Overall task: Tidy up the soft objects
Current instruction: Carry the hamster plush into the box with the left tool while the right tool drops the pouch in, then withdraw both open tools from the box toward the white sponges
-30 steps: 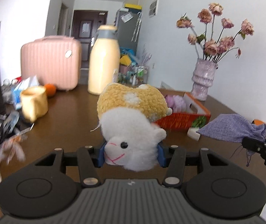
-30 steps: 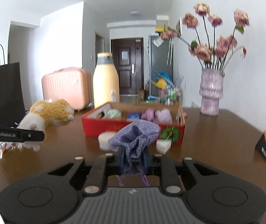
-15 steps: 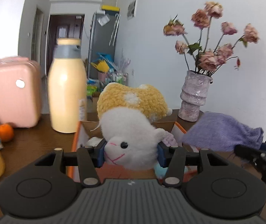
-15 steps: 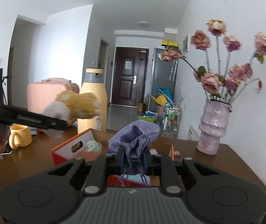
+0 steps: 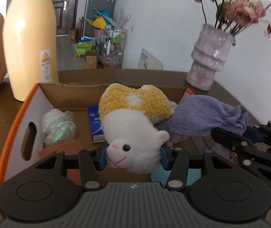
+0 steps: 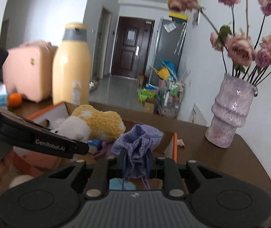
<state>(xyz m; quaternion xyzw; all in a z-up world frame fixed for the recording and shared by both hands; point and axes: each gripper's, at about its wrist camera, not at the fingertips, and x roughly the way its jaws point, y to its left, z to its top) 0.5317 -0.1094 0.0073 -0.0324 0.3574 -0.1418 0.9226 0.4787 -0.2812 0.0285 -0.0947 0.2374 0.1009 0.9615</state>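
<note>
My left gripper (image 5: pixel 133 156) is shut on a white and yellow plush toy (image 5: pixel 135 119) and holds it over the open orange cardboard box (image 5: pixel 15 125). My right gripper (image 6: pixel 136 161) is shut on a purple knit pouch (image 6: pixel 138 142), also over the box (image 6: pixel 174 148), to the right of the plush (image 6: pixel 95 123). The pouch (image 5: pixel 204 117) touches the plush's right side in the left wrist view. The box holds a clear plastic bag (image 5: pixel 58 127) and a blue packet (image 5: pixel 94 121).
A tall yellow bottle (image 5: pixel 31 41) stands behind the box at left, with a pink suitcase (image 6: pixel 29 74) and an orange (image 6: pixel 14 99) beyond. A purple vase of dried roses (image 6: pixel 230 110) stands at the back right on the brown table (image 6: pixel 230 163).
Both grippers moved forward and down over the box with their loads. The plush and the pouch have come close together, and the box's inside now shows.
</note>
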